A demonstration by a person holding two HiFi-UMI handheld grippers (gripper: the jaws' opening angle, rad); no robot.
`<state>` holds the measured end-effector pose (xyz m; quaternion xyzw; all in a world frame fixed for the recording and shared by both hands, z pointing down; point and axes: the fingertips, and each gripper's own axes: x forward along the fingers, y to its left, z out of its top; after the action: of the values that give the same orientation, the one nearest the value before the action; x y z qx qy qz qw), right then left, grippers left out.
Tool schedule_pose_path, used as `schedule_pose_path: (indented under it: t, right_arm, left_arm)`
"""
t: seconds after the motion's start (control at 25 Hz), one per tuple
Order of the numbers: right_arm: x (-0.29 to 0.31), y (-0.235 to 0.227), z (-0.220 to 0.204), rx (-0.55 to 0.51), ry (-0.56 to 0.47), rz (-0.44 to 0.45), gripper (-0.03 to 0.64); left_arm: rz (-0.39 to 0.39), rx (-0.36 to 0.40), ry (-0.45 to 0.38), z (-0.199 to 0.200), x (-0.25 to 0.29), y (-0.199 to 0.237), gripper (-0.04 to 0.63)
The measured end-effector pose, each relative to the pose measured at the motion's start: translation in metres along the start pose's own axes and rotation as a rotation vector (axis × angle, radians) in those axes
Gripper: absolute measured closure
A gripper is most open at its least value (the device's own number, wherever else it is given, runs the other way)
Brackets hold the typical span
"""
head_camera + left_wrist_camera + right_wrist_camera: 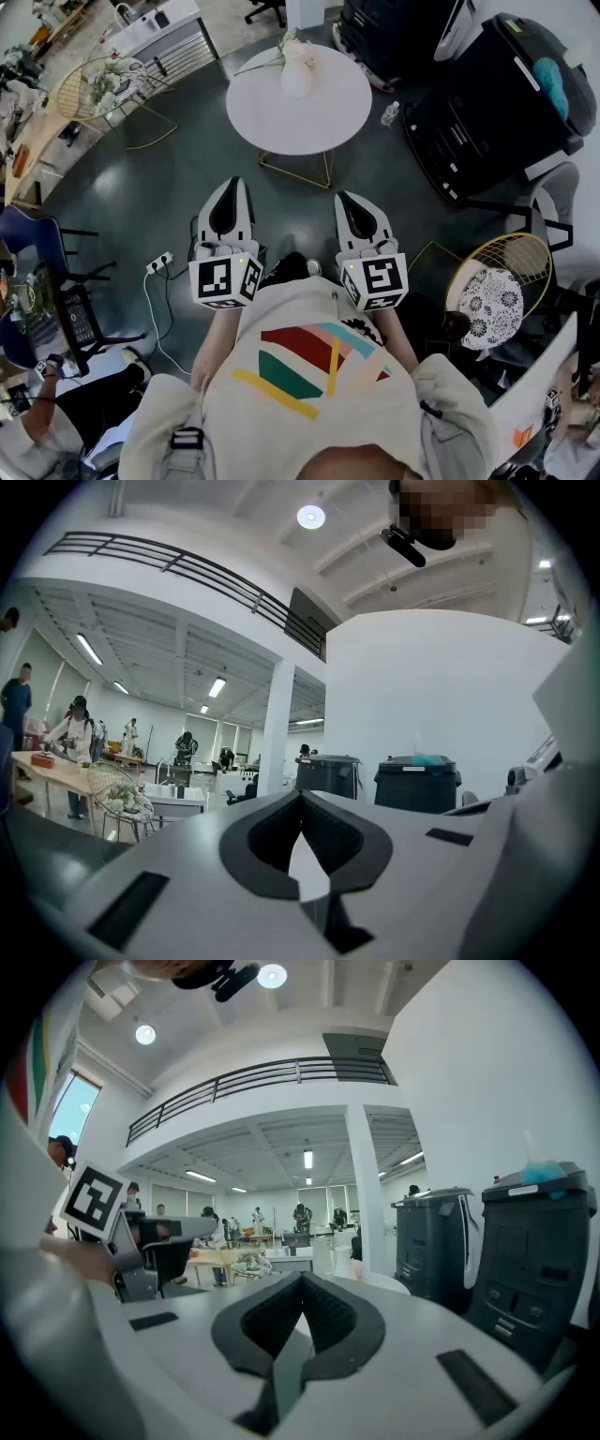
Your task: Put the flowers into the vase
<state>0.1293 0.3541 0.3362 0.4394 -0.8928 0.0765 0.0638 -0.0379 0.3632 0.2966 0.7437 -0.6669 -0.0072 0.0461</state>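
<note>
Flowers (pixel 284 43) sit at the vase (pixel 296 77) on the table (pixel 330 127), in it or beside it unclear, well ahead of the left gripper (pixel 232 186) and right gripper (pixel 348 199), both empty with jaws pressed together, so approach seems the step in hand: next, walk up and open one.

Vase (pixel 296 77): white, round-bodied with a narrower neck, standing upright near the far left edge of a round white desk (pixel 328 112).

Flowers (pixel 288 41): a small pale bunch with some green, sitting at the vase's mouth and leaning slightly left. One thin stem (pixel 255 66) is trailing out to the left, past the desk's rim. Bloom detail is too small to make out.
</note>
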Motion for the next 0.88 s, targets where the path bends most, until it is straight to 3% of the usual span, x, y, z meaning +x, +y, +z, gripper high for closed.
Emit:
schedule_pose_path:
  t: [0.24,0.4,0.64,0.88]
  right_arm:
    - [-0.001,-0.013,-0.004,-0.058,0.003,-0.032,0.604]
    - [-0.001,-0.008,-0.004,-0.047,0.009,-0.016,0.604]
    - [0.002,0.015,-0.015,-0.042,0.056,0.045,0.604]
    - [0.009,0.028,-0.041,-0.034,0.114,0.079,0.604]
  left_arm:
    - [0.001,0.037,-0.037,0.007,0.006,-0.006,0.592]
    - [0.015,0.002,-0.009,0.002,0.000,-0.006,0.593]
    - [0.046,0.007,0.015,-0.001,-0.015,0.004,0.592]
    - [0.072,0.082,0.081,-0.029,-0.029,0.026,0.593]
